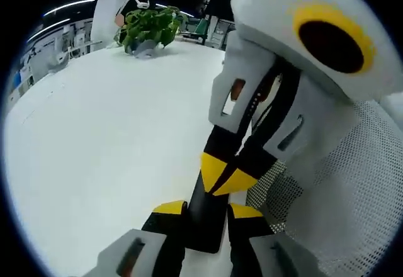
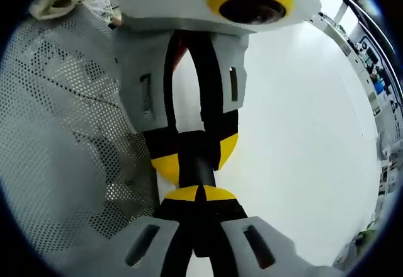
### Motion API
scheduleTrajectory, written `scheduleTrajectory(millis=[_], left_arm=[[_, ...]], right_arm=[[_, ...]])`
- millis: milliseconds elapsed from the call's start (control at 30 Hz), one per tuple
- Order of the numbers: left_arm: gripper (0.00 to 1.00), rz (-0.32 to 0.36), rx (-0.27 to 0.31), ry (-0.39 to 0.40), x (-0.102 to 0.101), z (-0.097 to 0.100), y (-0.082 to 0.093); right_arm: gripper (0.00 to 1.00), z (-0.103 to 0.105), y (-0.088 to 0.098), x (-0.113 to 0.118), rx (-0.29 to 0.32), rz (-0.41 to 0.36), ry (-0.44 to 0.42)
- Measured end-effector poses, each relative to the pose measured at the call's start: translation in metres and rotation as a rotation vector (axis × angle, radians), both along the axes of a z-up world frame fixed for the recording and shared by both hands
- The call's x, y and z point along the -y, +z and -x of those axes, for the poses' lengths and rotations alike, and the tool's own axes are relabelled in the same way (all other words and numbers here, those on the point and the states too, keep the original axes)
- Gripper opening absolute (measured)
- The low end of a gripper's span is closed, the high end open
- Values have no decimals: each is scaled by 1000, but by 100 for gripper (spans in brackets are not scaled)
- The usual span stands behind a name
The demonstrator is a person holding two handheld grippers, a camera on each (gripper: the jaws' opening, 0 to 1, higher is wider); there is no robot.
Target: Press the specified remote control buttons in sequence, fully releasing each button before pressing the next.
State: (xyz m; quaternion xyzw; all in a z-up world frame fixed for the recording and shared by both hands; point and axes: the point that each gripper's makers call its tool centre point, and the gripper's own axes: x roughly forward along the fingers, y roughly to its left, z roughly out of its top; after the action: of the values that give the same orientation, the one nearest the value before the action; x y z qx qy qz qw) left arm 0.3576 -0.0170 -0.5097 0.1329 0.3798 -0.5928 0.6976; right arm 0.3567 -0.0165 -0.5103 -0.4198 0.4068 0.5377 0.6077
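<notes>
A slim black remote (image 1: 204, 230) sits upright between the yellow pads of my left gripper (image 1: 208, 209), which is shut on it. My right gripper (image 1: 223, 176) comes in from the upper right, its yellow tips closed together and resting against the remote's face just above my left jaws. In the right gripper view, my right gripper (image 2: 197, 194) is shut with its tips on the remote (image 2: 200, 163), which the left gripper (image 2: 196, 157) clamps from above. The buttons are hidden, so which one is touched cannot be told.
A wide white table (image 1: 107, 132) spreads behind the grippers (image 2: 302, 132). A potted green plant (image 1: 148, 28) stands at its far edge with a person behind it. A white mesh chair back (image 1: 340, 214) is close beside the grippers (image 2: 63, 132).
</notes>
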Motion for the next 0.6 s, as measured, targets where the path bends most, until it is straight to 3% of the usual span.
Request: scheduleTrajectory(millis=[267, 367, 467, 600], left_arm=[[25, -8, 6, -7, 1, 1, 0], [26, -12, 10, -11, 1, 2, 1], [25, -25, 22, -22, 1, 2, 0], [25, -34, 33, -30, 1, 2, -1]], right_arm=[[0, -1, 1, 1, -17, -37, -11], [0, 0, 2, 1, -28, -111, -24], [0, -1, 2, 1, -75, -195, -90], [0, -2, 3, 3, -104, -253, -118]])
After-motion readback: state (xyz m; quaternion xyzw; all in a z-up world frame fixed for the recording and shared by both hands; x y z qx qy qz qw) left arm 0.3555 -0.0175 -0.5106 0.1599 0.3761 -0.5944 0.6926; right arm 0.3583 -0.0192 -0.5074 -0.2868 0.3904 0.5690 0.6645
